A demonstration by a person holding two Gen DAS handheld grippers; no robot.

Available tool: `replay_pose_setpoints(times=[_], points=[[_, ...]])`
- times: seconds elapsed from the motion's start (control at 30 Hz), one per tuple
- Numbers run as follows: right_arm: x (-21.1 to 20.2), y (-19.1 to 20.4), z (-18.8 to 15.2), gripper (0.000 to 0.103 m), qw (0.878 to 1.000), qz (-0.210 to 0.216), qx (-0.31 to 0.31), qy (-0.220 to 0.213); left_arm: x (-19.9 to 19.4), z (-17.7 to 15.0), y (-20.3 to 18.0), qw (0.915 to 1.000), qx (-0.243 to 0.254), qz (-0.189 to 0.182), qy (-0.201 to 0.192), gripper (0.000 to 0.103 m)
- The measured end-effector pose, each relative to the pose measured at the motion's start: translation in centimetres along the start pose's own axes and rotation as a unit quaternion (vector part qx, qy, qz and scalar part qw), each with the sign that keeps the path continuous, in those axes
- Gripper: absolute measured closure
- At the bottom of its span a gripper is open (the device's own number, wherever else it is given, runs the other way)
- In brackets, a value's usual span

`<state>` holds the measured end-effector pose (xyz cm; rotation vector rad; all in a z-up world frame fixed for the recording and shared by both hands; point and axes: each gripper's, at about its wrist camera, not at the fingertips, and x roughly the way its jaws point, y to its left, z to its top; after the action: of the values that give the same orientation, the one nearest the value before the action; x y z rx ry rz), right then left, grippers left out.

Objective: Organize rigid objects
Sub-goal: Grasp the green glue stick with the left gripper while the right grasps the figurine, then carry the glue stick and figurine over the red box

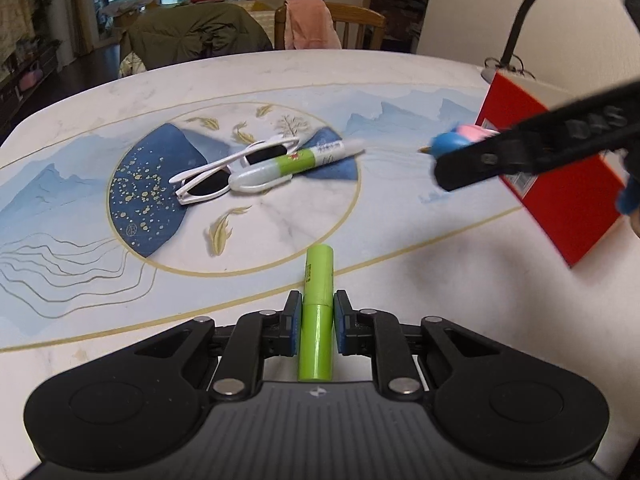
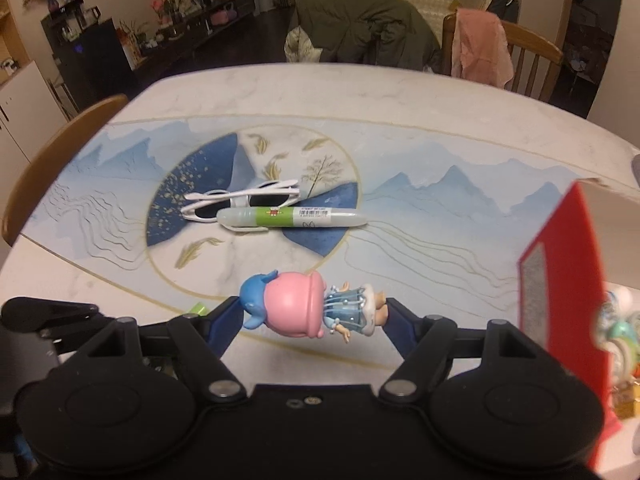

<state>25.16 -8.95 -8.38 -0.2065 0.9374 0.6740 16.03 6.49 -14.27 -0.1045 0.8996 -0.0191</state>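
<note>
My left gripper is shut on a light green tube that lies lengthwise between the pads, low over the table. My right gripper is shut on a small doll figure with a pink hat and blue top, held sideways above the table. In the left wrist view the doll shows at the right, next to a red box. White sunglasses and a fat green-and-white pen lie together on the table's round blue pattern.
The red box stands open at the right, with small toys inside. A desk lamp stands behind it. A wooden chair is at the left table edge, and a chair with pink cloth at the far side.
</note>
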Motion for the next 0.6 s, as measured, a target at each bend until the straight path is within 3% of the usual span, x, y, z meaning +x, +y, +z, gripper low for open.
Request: replay_pose_setpoints(times=[0.33, 0.6], points=[[-6.9, -3.9, -1.0, 0.028, 0.999, 0.003, 0.004, -0.036, -3.0, 3.1, -4.1, 0.999, -0.031, -0.022, -0.025, 0.087], [-10.2, -8.6, -1.7, 0.028, 0.998, -0.004, 0.019, -0.063, -4.1, 6.8, -9.3, 0.9978, -0.009, -0.038, -0.054, 0.087]])
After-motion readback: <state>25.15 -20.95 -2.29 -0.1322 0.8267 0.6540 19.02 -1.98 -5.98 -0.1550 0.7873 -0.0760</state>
